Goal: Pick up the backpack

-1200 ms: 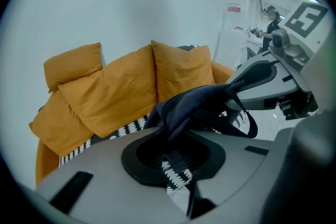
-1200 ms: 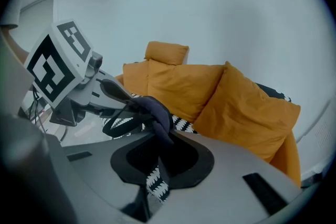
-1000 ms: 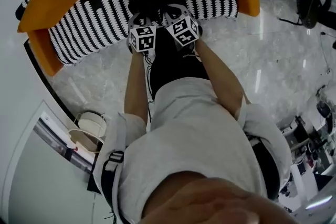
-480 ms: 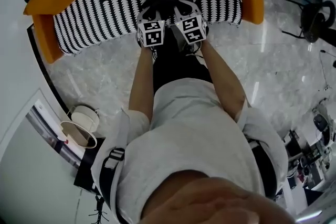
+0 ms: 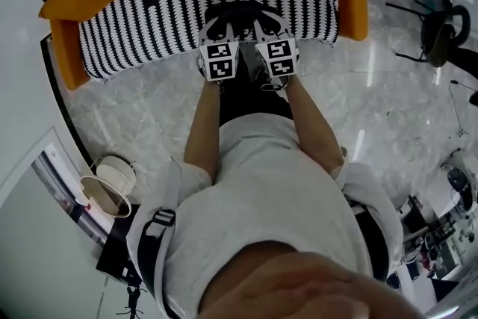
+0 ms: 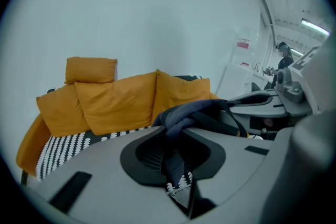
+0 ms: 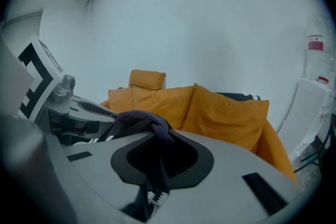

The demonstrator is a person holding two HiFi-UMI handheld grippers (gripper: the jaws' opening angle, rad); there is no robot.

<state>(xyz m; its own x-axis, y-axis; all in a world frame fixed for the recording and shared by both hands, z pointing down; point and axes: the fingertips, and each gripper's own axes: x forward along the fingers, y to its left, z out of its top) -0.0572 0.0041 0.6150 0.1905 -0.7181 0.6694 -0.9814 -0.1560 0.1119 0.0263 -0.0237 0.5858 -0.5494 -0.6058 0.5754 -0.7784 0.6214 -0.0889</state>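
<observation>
Orange-cushioned striped sofa (image 5: pixel 149 19) behind; dark navy backpack (image 6: pixel 181 115), straps bunched; left gripper (image 6: pixel 176 136) and right gripper (image 7: pixel 157 157) each clamped on it.

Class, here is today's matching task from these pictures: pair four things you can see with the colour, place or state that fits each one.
Things:
1. plump fabric cushions
2. patterned sofa seat cover
3. left gripper
4. dark swivel chair

Descriptions:
A. black and white
B. shut on the dark backpack strap
C. orange
D. standing on the pale marble floor, at the head view's right edge

Pairs: 1-C, 2-A, 3-B, 4-D.
</observation>
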